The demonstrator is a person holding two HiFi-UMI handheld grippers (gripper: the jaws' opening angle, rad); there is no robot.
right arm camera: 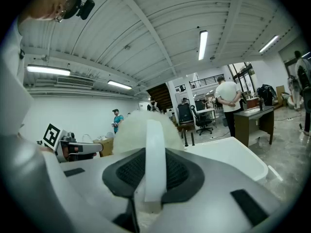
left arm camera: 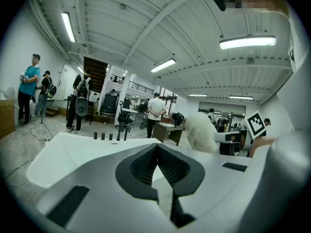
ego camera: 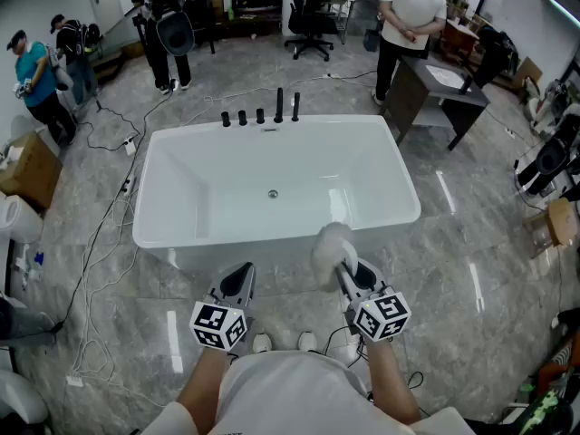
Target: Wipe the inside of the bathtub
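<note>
A white freestanding bathtub point(ego camera: 172, 157) stands on the grey floor in front of me, with black tap fittings point(ego camera: 278, 107) on its far rim and a drain point(ego camera: 273, 193) in the bottom. My right gripper point(ego camera: 347, 274) is shut on the white handle point(right arm camera: 154, 154) of a fluffy white duster pad point(ego camera: 332, 247), held just short of the tub's near rim. The left gripper point(ego camera: 241, 284) is shut with nothing in it, also in front of the near rim. From the left gripper view the duster pad point(left arm camera: 200, 132) shows to the right, beyond the tub point(left arm camera: 73, 152).
Cables point(ego camera: 109, 234) trail over the floor left of the tub. A dark desk point(ego camera: 435, 93) stands at the back right with a person point(ego camera: 408, 21) beside it. More people point(ego camera: 36, 80) stand at the left and back. An office chair point(ego camera: 308, 21) is behind the tub.
</note>
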